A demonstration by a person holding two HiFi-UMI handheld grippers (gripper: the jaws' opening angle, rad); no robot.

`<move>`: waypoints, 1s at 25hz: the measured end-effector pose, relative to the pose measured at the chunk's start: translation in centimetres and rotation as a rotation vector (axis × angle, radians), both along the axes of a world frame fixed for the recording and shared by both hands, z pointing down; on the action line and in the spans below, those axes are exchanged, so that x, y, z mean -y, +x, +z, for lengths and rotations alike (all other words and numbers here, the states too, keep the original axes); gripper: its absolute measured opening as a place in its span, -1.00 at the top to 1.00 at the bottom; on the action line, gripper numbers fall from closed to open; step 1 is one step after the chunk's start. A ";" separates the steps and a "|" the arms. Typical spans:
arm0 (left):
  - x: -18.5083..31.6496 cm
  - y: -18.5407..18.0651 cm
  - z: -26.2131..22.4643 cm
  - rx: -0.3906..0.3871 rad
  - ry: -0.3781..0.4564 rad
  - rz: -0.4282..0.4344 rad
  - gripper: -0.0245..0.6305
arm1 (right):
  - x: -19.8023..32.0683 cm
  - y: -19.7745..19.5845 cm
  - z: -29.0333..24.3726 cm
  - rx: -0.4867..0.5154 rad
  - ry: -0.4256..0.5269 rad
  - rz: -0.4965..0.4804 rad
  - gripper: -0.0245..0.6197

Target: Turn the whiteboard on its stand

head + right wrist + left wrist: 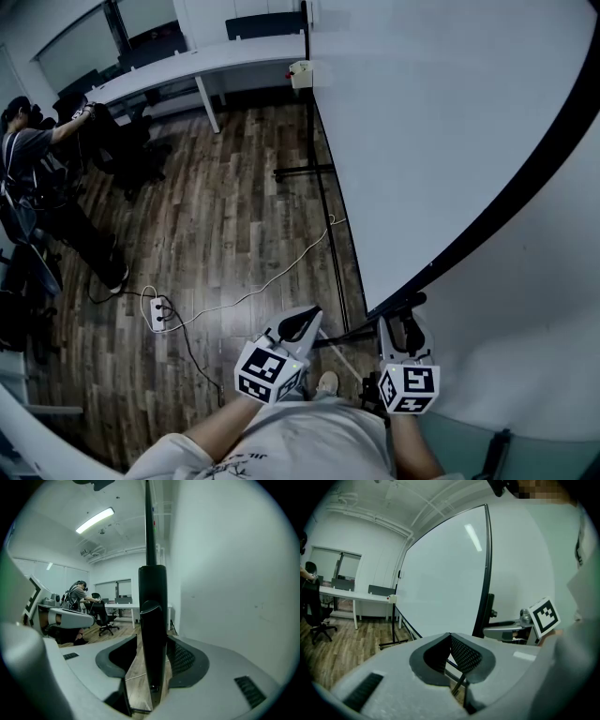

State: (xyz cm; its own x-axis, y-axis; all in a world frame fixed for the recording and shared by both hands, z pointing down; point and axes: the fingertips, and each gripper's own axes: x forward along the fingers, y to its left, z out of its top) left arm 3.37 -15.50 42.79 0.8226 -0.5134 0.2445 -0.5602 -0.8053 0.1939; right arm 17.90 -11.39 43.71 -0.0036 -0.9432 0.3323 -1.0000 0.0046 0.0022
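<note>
**Asker:** At the near edge of the large white whiteboard [441, 122] with the thin black frame, what have your 2 tongs got?

**Me:** My right gripper [403, 333] straddles the black upright post of the stand [410, 326] there. In the right gripper view that post [152, 620] stands between jaws set wide apart. Plank floor shows in the gap on its left, so nothing is clamped (the pad on the other side is very close, and I can't tell whether it touches).

**Asker:** And the other 1?

**Me:** My left gripper [302, 323] hangs just beside the right one, off the board. In the left gripper view its jaws meet at the tips with nothing between them.

**Asker:** Where does the board stand?

**Me:** It sits on its black tube stand legs [323, 225], over the dark wood plank floor [234, 187]. It runs from my hands away towards a long white desk [206, 61]. In the left gripper view the whiteboard [440, 583] fills the middle, with the post [489, 613] at its right edge.

**Asker:** Anything else about?

**Me:** A white power strip [157, 312] lies on the floor to my left. 1 person [37, 169] stands beyond it, well apart from the board.
</note>
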 end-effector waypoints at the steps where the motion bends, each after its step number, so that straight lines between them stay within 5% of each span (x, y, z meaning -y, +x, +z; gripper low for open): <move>1: 0.0 0.0 0.0 0.000 -0.001 0.002 0.89 | -0.2 -0.1 0.0 0.000 -0.002 0.001 0.37; 12: -0.4 0.6 0.1 -0.004 -0.007 0.016 0.89 | -1.3 -1.0 -0.6 0.022 -0.007 -0.009 0.40; 25: -0.5 1.0 0.0 -0.004 -0.003 0.013 0.89 | 0.8 -5.8 -0.9 0.049 0.007 -0.133 0.86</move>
